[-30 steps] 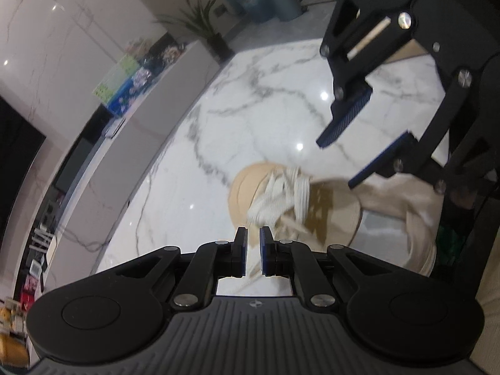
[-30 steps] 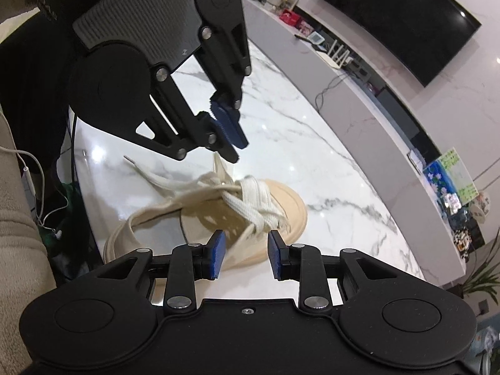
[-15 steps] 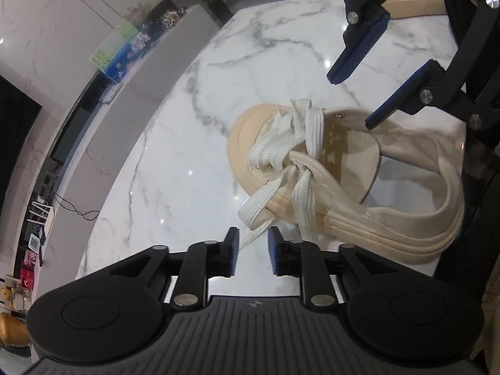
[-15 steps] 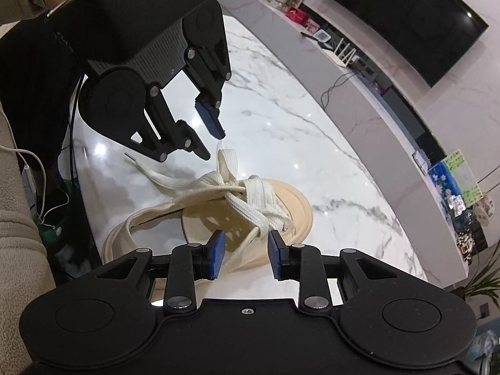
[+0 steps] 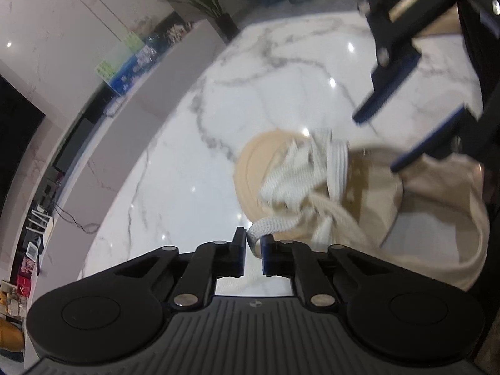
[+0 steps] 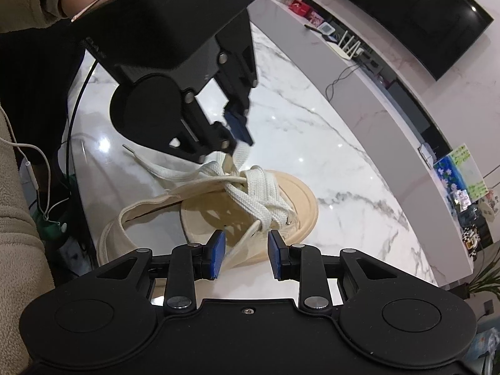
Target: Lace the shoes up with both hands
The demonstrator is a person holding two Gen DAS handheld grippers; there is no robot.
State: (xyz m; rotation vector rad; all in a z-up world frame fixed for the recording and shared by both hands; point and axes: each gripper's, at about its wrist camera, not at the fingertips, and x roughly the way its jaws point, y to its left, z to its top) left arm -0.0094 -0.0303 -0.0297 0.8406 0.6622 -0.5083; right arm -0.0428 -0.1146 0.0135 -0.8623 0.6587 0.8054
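Tabletop (image 6: 312,118): glossy white marble.
Shoe (image 6: 300,206): beige canvas, mid-tabletop, toe toward 2 o'clock in the right view.
Lace (image 6: 265,193): flat, soft, limp; crossed over the tongue; best pinched near an end.
Left gripper (image 5: 253,247): jaws nipping a lace end.
Right gripper (image 6: 245,251): jaws apart, empty, strand between them.

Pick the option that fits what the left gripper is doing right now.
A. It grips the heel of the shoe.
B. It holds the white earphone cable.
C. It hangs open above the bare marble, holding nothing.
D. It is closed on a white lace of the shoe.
D: in the left wrist view the left gripper has its pads pinched on a white lace running up from the beige shoe.
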